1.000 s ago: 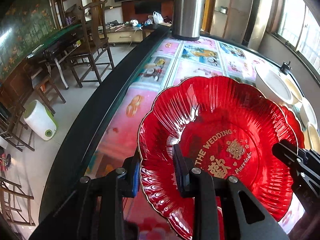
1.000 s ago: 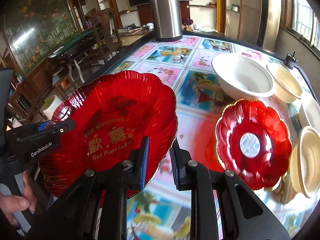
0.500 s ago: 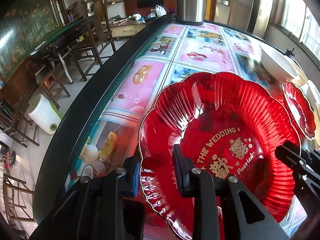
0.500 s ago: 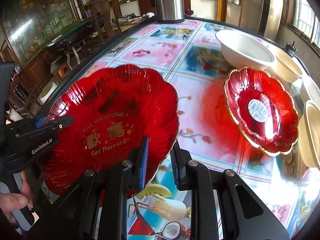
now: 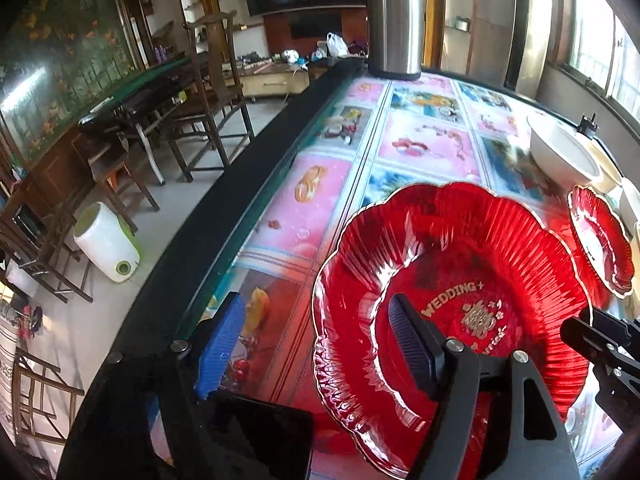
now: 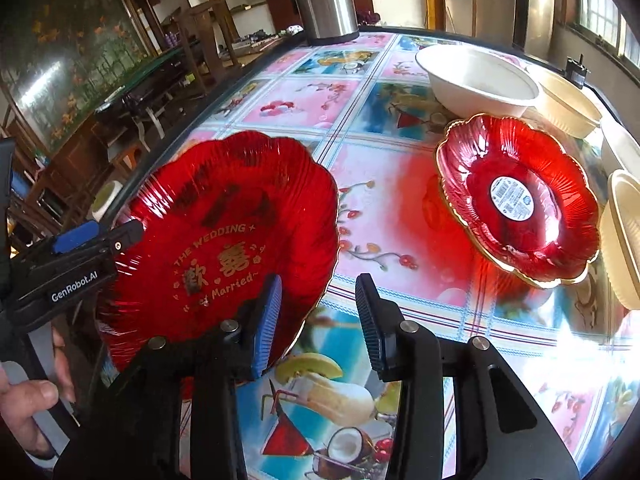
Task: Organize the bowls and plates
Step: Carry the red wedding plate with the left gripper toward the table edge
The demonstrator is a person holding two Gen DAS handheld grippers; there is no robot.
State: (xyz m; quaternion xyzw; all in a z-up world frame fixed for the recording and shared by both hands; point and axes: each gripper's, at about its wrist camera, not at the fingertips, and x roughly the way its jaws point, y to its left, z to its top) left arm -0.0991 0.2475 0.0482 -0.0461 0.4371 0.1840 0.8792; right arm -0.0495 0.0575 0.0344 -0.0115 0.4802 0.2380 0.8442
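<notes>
A large red scalloped plate [image 5: 452, 280] with gold wedding lettering lies on the picture-printed table near its left edge; it also shows in the right wrist view [image 6: 224, 232]. My left gripper [image 5: 316, 344] is open, its jaws spread either side of the plate's near-left rim. My right gripper [image 6: 316, 320] is open at the plate's right rim, its left finger over the rim. A smaller red plate [image 6: 520, 200] lies to the right. White and cream bowls [image 6: 480, 80] stand behind it.
A steel thermos [image 5: 394, 20] stands at the table's far end. More cream bowls [image 6: 624, 240] line the right edge. The table's black rim [image 5: 248, 200] runs along the left, with chairs and floor beyond. A black phone-like slab [image 5: 256, 440] lies at the near edge.
Both grippers have opened and let go of the large red plate, which now rests on the table. The plate came nearer the table's near end than a second ago.
</notes>
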